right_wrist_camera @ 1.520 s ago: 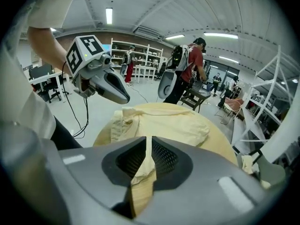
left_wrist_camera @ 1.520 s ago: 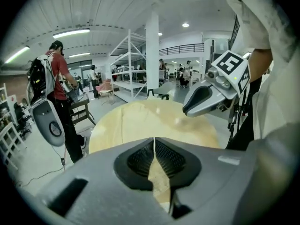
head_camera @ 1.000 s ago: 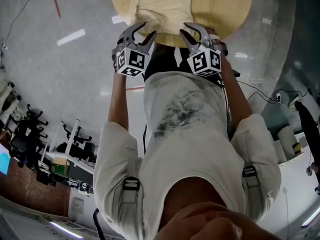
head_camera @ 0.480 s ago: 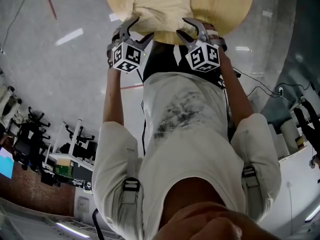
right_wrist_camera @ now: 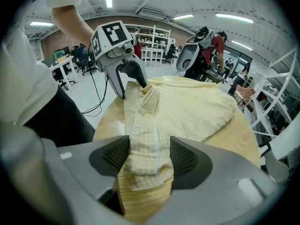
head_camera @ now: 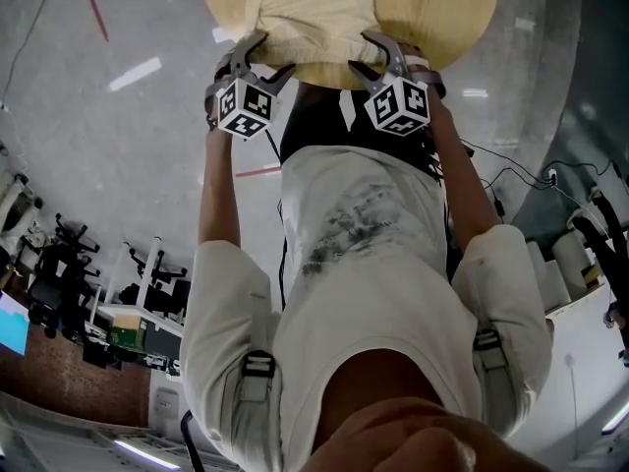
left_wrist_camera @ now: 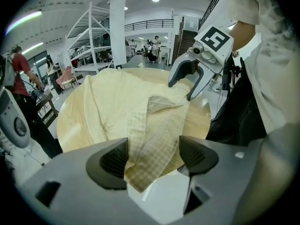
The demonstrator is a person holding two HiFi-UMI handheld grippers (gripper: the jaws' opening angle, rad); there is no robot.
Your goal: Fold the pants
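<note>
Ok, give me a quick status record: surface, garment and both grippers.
surface: round light wooden table
garment: pale yellow pants, lying wrinkled and layered on the table, reaching its near rim
left gripper: open, jaws have just been opening; a corner of the pants sits between them, not clamped
right gripper: open, jaws have just been opening; a folded edge of the pants lies between them, not clamped
position: both grippers at the near rim, side by side
</note>
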